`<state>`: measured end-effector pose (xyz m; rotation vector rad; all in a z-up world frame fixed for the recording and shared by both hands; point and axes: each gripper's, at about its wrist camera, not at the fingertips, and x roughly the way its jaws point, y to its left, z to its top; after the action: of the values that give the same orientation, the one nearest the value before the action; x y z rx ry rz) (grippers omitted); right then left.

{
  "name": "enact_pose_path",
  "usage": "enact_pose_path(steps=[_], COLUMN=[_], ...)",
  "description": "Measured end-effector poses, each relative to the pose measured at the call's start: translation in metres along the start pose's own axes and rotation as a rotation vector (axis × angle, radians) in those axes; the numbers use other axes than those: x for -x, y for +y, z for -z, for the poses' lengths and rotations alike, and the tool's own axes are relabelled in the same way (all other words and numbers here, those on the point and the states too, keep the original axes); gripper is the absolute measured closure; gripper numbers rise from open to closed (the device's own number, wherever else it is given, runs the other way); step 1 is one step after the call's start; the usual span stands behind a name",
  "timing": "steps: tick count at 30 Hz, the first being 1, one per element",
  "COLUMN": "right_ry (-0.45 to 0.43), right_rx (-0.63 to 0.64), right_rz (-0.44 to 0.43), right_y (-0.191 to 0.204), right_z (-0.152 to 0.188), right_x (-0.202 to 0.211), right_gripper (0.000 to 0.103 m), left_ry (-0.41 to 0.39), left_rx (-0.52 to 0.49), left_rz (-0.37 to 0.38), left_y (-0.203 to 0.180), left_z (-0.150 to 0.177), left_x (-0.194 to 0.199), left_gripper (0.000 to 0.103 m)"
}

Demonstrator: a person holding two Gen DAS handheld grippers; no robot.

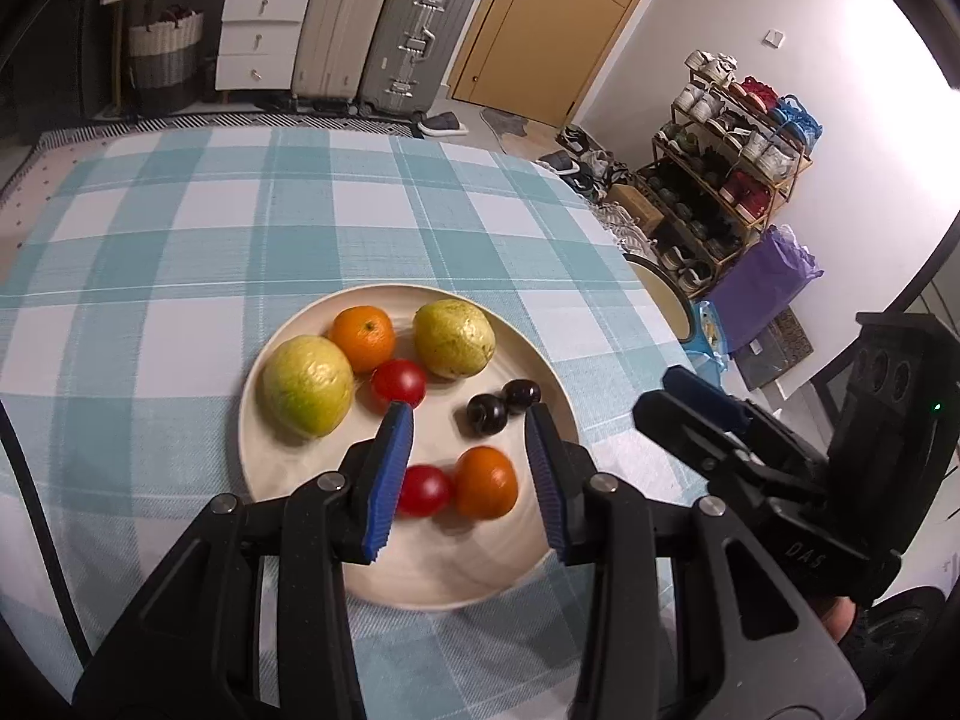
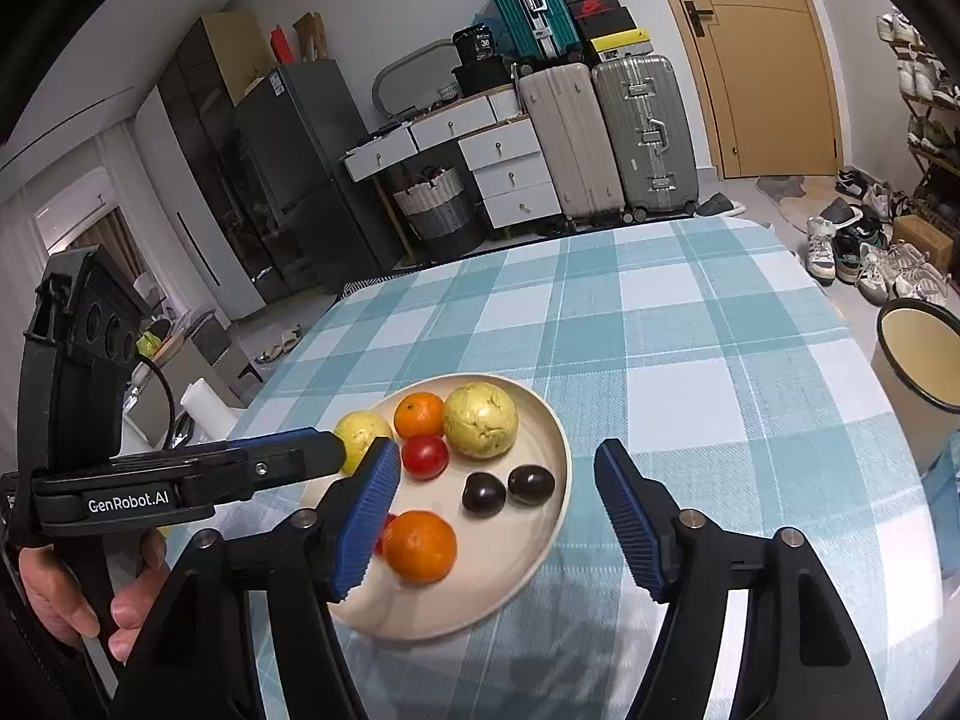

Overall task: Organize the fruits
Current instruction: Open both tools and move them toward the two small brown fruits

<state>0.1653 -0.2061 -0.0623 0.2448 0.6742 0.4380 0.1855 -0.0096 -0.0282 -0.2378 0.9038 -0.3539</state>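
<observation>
Checked blue-and-white cloth point(image 1: 180, 228) covers the surface. One pale round plate point(image 1: 522, 360) sits on it, all the fruit on the plate.

Left to right across the plate, seen from the left wrist: a yellow-green guava point(image 1: 307, 385) at the left rim, touching or just beside an orange point(image 1: 363, 338) behind it. A red tomato point(image 1: 398, 383) sits just in front of that orange. A second guava point(image 1: 454, 338) lies at the far middle, near the tomato. Two dark plums point(image 1: 487, 414) point(image 1: 521, 394) lie side by side, touching, toward the right. At the near side, a second tomato point(image 1: 423, 489) and a second orange point(image 1: 485, 481) sit together, touching.

Left gripper point(image 1: 470, 420) hangs over the near half of the plate, blue pads point(image 1: 390, 468) a little apart, nothing between them; the near tomato and orange show through the gap below. It touches no fruit that I can see. The hand point(image 2: 72, 594) holding it shows in the right wrist view, fingers wrapped round the handle.

Right gripper point(image 2: 498, 459) hangs over the plate's right edge, spread wide, nothing held. One pad overlaps the near tomato in view; the other hangs over bare cloth right of the plate. Whether it touches anything cannot be told.

Off the surface to the right: a cream bin point(image 2: 918, 354) on the floor, shoes point(image 2: 864, 258) beyond.
</observation>
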Motion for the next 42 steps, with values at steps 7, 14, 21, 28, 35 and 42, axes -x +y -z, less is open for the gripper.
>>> enact_pose_path(steps=[7, 14, 21, 28, 35, 42], right_ry=[-0.019, -0.039, -0.031, -0.03, -0.04, -0.018], right_rx=[0.001, 0.011, 0.018, 0.02, 0.027, 0.023], right_rz=[0.027, 0.04, 0.048, 0.048, 0.027, 0.035], right_y=[0.005, 0.013, 0.019, 0.023, 0.025, 0.024], right_z=[0.008, 0.018, 0.034, 0.05, 0.064, 0.081], right_x=[0.022, 0.044, 0.057, 0.07, 0.081, 0.085], right_gripper=[0.021, 0.016, 0.015, 0.011, 0.005, 0.003], left_ry=[-0.02, -0.032, -0.055, -0.06, -0.025, 0.067], left_rx=[-0.019, -0.041, -0.036, -0.02, -0.061, -0.125], left_rz=[-0.036, -0.071, -0.105, -0.155, -0.137, -0.082], left_y=[-0.007, -0.02, -0.022, -0.015, -0.019, -0.033], left_z=[0.02, 0.041, 0.057, 0.073, 0.097, 0.129], left_x=[0.022, 0.037, 0.052, 0.059, 0.057, 0.048], left_gripper=[0.06, 0.039, 0.023, 0.02, 0.016, 0.001])
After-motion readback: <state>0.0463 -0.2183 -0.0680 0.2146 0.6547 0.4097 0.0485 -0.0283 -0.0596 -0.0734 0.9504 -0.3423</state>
